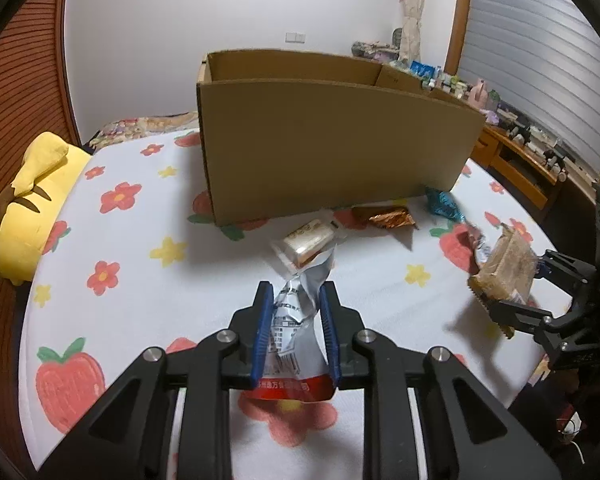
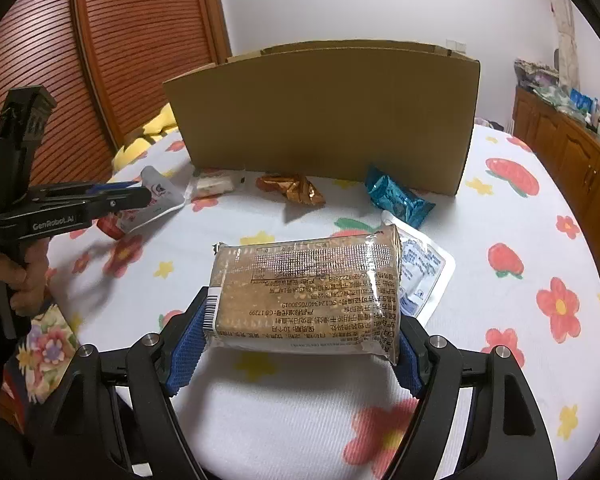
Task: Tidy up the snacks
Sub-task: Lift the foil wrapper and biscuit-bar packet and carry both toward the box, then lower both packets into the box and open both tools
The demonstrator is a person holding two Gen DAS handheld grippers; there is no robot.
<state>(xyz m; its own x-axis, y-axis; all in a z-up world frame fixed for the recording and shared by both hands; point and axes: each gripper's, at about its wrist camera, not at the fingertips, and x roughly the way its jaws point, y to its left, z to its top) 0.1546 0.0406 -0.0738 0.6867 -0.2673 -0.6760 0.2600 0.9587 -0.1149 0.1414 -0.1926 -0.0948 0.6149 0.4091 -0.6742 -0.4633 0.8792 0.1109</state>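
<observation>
My left gripper is shut on a grey and red snack pouch, held above the bed; it also shows in the right wrist view. My right gripper is shut on a clear packet of brown biscuits, seen at the right of the left wrist view. An open cardboard box stands on the bed beyond both. In front of it lie a white snack pack, an orange foil pack and a blue foil pack.
A white and blue flat pouch lies under the biscuit packet. The flowered sheet covers the bed. A yellow plush lies at the left edge. A wooden cabinet with clutter stands at the right.
</observation>
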